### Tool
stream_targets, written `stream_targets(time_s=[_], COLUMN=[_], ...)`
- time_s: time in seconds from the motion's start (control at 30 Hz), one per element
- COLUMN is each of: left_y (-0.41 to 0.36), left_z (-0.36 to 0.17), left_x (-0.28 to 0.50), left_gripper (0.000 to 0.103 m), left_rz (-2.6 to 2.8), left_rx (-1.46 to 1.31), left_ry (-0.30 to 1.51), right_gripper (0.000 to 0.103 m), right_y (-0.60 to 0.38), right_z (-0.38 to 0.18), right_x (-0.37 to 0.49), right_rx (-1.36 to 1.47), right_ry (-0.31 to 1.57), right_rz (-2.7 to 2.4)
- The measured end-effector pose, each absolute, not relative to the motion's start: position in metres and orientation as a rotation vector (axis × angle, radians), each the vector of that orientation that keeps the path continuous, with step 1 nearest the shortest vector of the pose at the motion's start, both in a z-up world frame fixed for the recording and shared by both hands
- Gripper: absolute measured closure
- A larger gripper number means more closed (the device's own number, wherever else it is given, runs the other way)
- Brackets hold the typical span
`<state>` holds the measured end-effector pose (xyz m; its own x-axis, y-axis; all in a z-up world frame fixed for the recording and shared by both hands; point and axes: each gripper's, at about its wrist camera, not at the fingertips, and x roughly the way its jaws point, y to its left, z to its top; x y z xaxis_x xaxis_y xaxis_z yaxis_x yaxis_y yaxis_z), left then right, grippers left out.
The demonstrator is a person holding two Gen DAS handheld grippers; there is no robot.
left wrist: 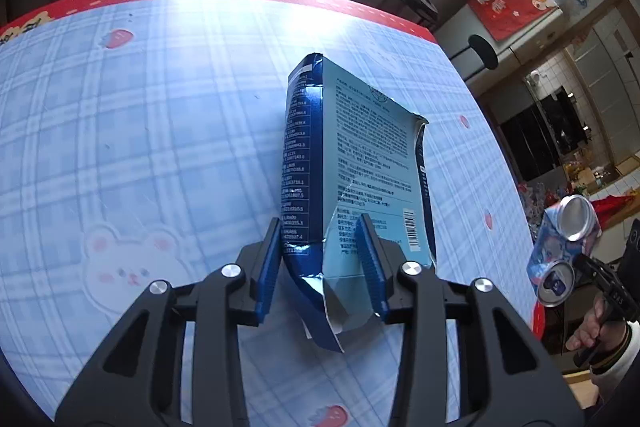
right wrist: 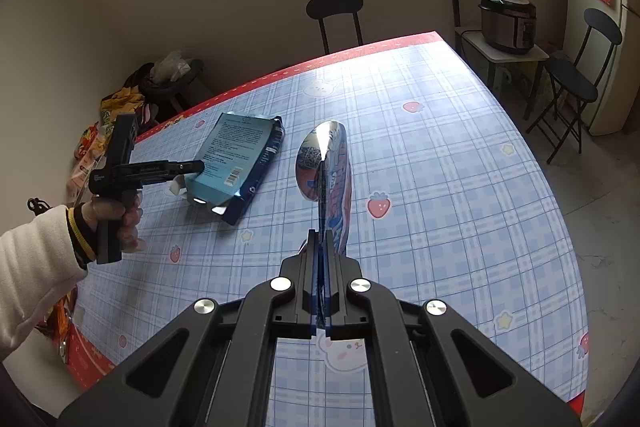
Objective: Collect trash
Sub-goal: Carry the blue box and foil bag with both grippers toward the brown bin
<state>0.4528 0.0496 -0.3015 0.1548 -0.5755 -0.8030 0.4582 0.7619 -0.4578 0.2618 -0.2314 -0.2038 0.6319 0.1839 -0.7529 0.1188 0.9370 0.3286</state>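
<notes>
A torn blue cardboard box (left wrist: pixel 360 163) lies on the table with its printed back up. My left gripper (left wrist: pixel 320 227) is open, its fingers on either side of the box's torn near end, one blue pad (left wrist: pixel 370 255) resting on the top face. The box also shows in the right wrist view (right wrist: pixel 240 163) with the left gripper (right wrist: pixel 188 167) at it. My right gripper (right wrist: pixel 320 239) is shut on a crushed, flattened blue drink can (right wrist: pixel 330 167), held above the table. The can also shows at the right edge of the left wrist view (left wrist: pixel 564 247).
The table carries a blue plaid cloth with strawberries and a red border (right wrist: pixel 400 41). Black chairs (right wrist: pixel 336 11) stand behind it. A pressure cooker (right wrist: pixel 508 21) sits on a side table at the right. Snack bags (right wrist: pixel 120 99) are piled beyond the left edge.
</notes>
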Motion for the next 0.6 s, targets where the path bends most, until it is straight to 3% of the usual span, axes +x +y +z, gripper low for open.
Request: stream_targets(time_s=[0.47,0.6], left_y=[-0.036,-0.063], left_z=[-0.249,-0.234], left_x=[0.311,0.285], left_gripper=[0.072,0.072], left_rz=[-0.927,-0.964], left_rx=[0.036,0.061], left_ry=[1.245,1.259], right_gripper=[0.100,0.100], right_y=[-0.249,-0.259], right_z=[-0.218,-0.246], right_x=[0.215,0.202], right_rx=[0.478,0.558], right_ry=[0.898,0.950], right_rz=[0.009,-0.006])
